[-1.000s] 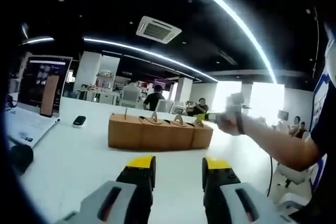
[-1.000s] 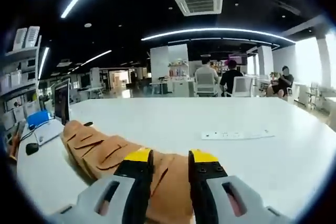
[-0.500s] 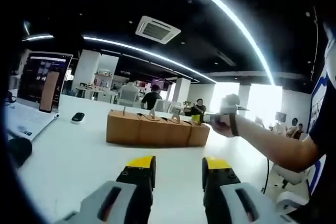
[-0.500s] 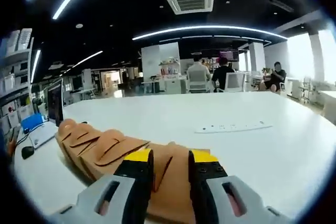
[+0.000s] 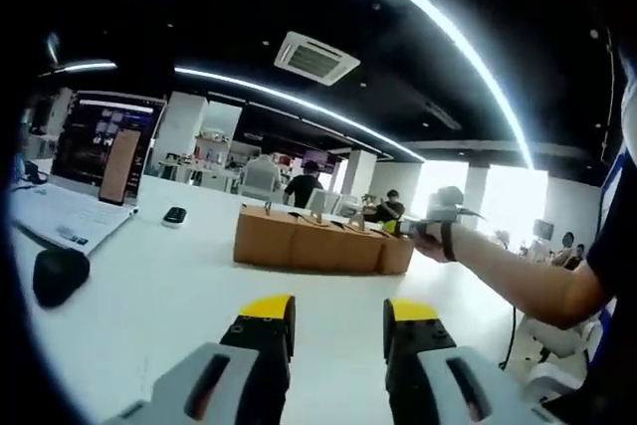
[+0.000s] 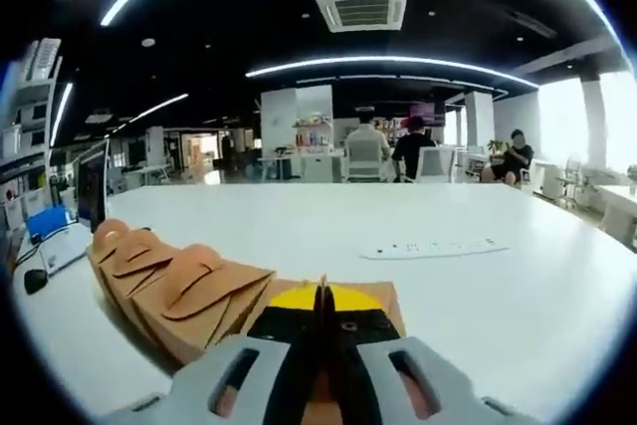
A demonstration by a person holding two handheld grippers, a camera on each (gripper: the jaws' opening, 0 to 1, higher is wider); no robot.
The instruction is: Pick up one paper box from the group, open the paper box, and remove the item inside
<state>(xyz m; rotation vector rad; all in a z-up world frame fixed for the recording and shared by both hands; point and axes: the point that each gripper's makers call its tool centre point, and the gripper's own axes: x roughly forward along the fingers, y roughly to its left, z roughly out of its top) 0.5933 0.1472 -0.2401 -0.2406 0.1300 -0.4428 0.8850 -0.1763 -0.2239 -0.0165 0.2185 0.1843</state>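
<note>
Several brown paper boxes (image 6: 179, 291) stand in a row on the white table (image 6: 478, 286), each with a folded top flap. My right gripper (image 6: 320, 318) is shut on the thin upright tab (image 6: 320, 289) of the nearest box (image 6: 386, 298). The left gripper view has the same row of boxes (image 5: 314, 244) farther off, with a person's hand (image 5: 440, 238) holding the right gripper at the row's right end. My left gripper (image 5: 338, 314) hovers open over bare table, well short of the boxes, with nothing between its fingers.
A laptop (image 5: 65, 218), a black mouse (image 5: 60, 274) and a small dark object (image 5: 175, 214) lie to the left. A white power strip (image 6: 433, 246) lies beyond the boxes. People sit at desks in the background.
My right gripper's jaws have closed onto the tab of the nearest box. The left view has shifted a little; its jaws stay open.
</note>
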